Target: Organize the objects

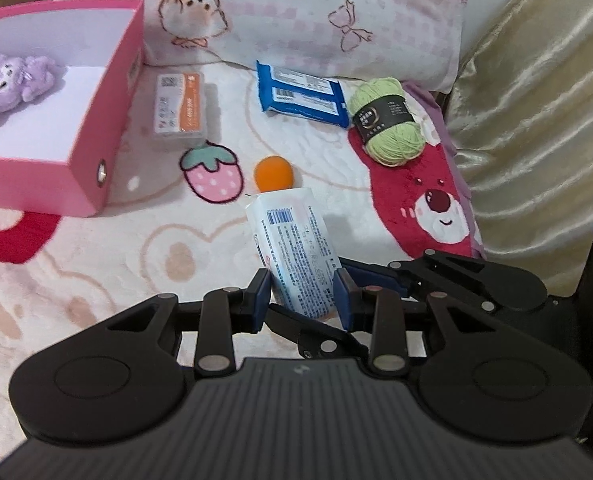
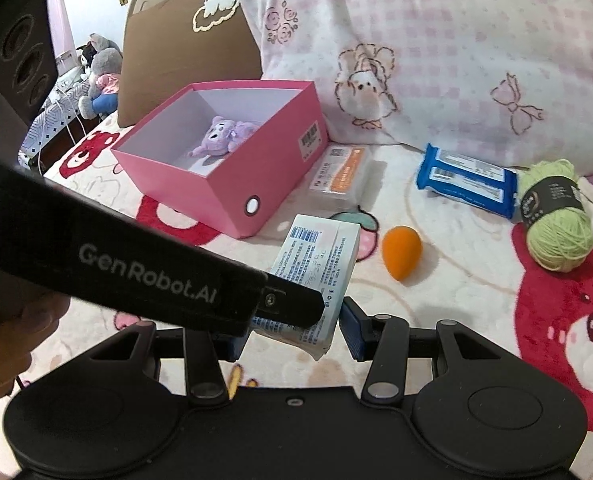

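Pink box (image 2: 232, 184) holds a purple plush (image 2: 224, 136); both claws, left (image 1: 302, 294) and seemingly right (image 2: 292, 332), pinch the white packet (image 1: 292, 248).

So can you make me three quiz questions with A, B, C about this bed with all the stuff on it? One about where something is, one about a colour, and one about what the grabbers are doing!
1. Where is the purple plush toy?
A. Inside the pink box
B. On the pillow
C. Beside the yarn

2. What colour is the ball of yarn?
A. Red
B. Light green
C. Blue

3. What is happening with the white packet?
A. It lies flat inside the box
B. It sits under the pillow
C. Both grippers' jaws hold it above the blanket

Answers:
1. A: the purple plush toy lies on the floor of the open pink box.
2. B: the ball of yarn is light green with a dark label.
3. C: the white packet sits between the left gripper and right gripper jaws.
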The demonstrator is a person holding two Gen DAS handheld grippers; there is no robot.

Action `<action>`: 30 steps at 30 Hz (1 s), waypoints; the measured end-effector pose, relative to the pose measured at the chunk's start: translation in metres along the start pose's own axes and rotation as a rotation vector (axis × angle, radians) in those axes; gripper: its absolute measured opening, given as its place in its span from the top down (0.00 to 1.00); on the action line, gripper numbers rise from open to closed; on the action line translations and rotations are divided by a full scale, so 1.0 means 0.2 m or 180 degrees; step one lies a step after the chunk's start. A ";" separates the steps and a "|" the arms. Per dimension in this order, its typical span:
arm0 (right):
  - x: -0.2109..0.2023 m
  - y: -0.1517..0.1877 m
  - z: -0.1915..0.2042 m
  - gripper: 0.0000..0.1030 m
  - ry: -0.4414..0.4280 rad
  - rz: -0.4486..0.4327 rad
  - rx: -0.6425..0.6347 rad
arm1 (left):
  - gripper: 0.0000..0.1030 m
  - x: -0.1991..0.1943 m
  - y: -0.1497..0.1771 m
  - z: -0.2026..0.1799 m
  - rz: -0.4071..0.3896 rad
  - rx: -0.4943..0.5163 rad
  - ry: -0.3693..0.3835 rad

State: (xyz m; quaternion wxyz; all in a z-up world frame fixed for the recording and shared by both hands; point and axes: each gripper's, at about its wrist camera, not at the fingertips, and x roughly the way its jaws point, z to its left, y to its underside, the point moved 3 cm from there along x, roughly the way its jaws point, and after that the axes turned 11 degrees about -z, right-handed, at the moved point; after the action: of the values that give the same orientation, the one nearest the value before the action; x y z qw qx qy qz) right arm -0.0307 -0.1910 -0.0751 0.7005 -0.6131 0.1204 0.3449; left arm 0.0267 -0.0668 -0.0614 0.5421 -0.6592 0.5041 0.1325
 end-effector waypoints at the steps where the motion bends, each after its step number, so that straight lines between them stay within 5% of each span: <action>1: 0.01 -0.01 0.01 0.50 -0.0017 0.0005 0.0023 | 0.69 -0.01 -0.01 0.01 0.0000 0.0010 -0.0017; 13: 0.04 -0.15 0.14 0.50 -0.0115 0.0080 0.0092 | 0.68 -0.16 -0.10 0.10 -0.0035 0.0002 -0.0119; 30: 0.05 -0.40 0.39 0.50 -0.0413 -0.0218 0.0035 | 0.67 -0.49 -0.30 0.23 -0.0306 0.0110 -0.0389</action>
State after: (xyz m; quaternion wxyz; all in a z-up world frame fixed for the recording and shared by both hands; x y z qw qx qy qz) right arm 0.0067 -0.1144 -0.0016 0.7216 -0.5893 0.0556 0.3591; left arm 0.0476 0.0173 0.0266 0.5889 -0.6639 0.4400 0.1376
